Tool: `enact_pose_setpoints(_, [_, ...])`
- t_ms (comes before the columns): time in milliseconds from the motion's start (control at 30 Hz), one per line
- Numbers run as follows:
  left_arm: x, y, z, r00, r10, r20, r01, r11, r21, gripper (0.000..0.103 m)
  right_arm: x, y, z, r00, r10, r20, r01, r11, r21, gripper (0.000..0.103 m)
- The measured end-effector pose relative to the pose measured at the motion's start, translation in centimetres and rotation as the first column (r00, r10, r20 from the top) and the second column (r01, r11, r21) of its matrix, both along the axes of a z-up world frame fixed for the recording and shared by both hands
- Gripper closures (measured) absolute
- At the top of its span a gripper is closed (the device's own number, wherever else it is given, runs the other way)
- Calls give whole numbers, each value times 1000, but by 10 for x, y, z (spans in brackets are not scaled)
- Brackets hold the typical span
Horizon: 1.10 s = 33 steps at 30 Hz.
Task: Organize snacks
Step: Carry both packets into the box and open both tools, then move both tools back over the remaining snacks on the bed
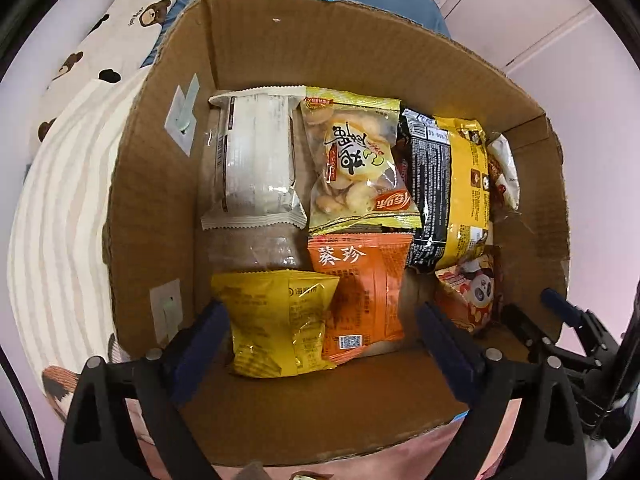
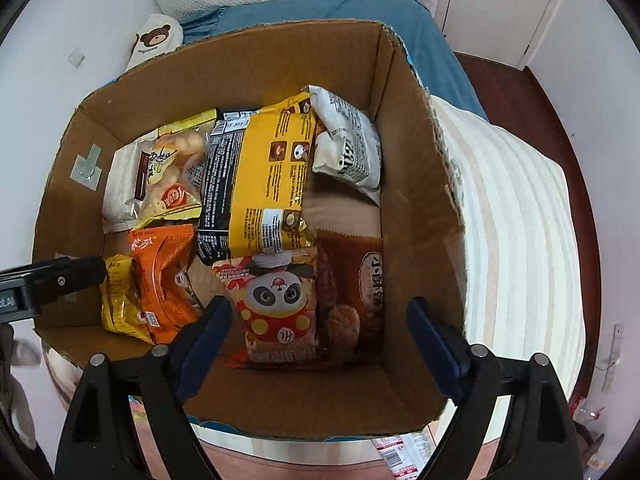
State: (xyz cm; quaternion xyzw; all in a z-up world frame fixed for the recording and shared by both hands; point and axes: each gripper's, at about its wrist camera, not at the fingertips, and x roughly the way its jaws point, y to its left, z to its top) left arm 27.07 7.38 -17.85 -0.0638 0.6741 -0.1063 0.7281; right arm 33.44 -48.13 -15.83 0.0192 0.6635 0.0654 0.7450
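An open cardboard box (image 1: 160,184) (image 2: 416,208) holds several snack packets. In the left wrist view a small yellow packet (image 1: 276,324) and an orange packet (image 1: 360,292) lie nearest, with a white packet (image 1: 256,156), a clear-fronted biscuit bag (image 1: 356,164) and a large yellow-and-black bag (image 1: 448,192) behind. My left gripper (image 1: 324,340) is open and empty above the yellow and orange packets. My right gripper (image 2: 320,336) is open and empty above a panda packet (image 2: 280,308) and a brown bread packet (image 2: 356,292). A white packet (image 2: 348,148) leans in the far corner.
The box rests on a striped cream cushion (image 1: 64,216) (image 2: 516,216). A bear-print cloth (image 1: 120,32) and blue bedding (image 2: 320,8) lie behind it. A loose packet (image 2: 404,456) lies outside the box at the bottom right. The right gripper's fingers (image 1: 560,312) show at the box's right edge.
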Motion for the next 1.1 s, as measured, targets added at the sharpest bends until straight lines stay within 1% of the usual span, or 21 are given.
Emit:
enact_pose_setpoints(100, [-5,2,5,999,-2,37,1,1000,23,6,0,3,-4,1000,-7,-11,7,1000,-3,11])
enact_pose_setpoints(233, [-13,4,14,997,-12,77,8,999,51,6,-2,2,-1,1000,-20,1,20,1000,-4,9])
enact_pose_setpoints(300, [-21,5,27,990,-24,136,13,997,79,6,-5,3,5,999,-26,41,27,1000,-12,9])
enact_pose_setpoints(367, [-30,5,41,980,-29,198,9,995,103,6,-9,3,17,996,-32,85,34,999,-14,9])
enact_pose_setpoints(467, [-45,6,62,957,-27,287,-4,994,107,6,-20,4,35,988,-31,148,33,999,-6,9])
enact_pose_setpoints(567, [-63,6,82,930,-26,368,-14,994,106,6,-36,7,55,975,-13,220,19,1000,-24,9])
enact_pose_setpoints(733, [-97,3,112,885,-42,463,-14,993,117,6,-64,3,90,948,-23,317,29,999,-15,9])
enact_pose_setpoints(800, [-112,2,127,862,-52,504,-12,992,122,6,-74,1,104,935,-30,352,35,999,-6,9])
enact_pose_setpoints(933, [-130,-3,145,844,-50,535,-6,995,103,6,-93,-6,131,917,-54,396,44,998,32,9])
enact_pose_setpoints(1000, [-138,0,151,842,-37,538,-6,997,78,6,-102,-7,140,911,-57,409,41,998,49,9])
enact_pose_setpoints(1067, [-144,5,153,842,-19,540,-24,997,73,6,-109,-11,144,913,-71,401,44,996,77,9])
enact_pose_setpoints(1100, [-148,12,152,845,-4,535,-38,997,67,6,-114,-14,143,917,-83,390,51,995,91,9])
